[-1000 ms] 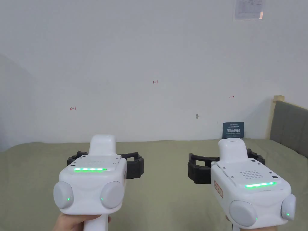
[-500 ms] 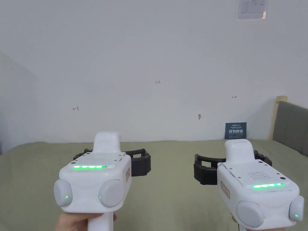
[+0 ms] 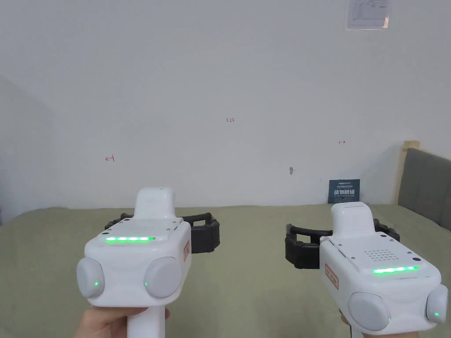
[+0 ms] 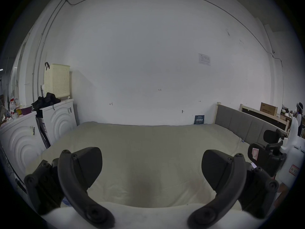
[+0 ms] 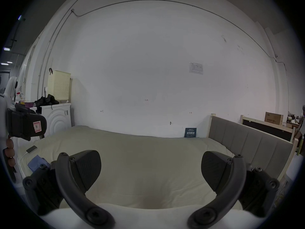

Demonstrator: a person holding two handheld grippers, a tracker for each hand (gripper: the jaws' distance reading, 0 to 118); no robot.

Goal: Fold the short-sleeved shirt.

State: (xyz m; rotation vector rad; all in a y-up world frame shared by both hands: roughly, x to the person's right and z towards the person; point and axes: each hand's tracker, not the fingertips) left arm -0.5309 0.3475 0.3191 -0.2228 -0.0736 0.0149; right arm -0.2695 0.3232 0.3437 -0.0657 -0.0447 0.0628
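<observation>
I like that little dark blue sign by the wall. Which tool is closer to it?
Right. The right tool sits just below and left of the small dark blue sign; the left tool is far off to its left.

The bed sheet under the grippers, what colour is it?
The sheet is a plain pale olive green, no pattern; the head view shows it best.

Blue cloth (image 5: 37, 164) behind right gripper (image 5: 151, 171)

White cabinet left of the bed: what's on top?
On the cabinet: a cream basket against the wall, with a black bundle in front of it. What's inside the basket can't be seen.
</observation>
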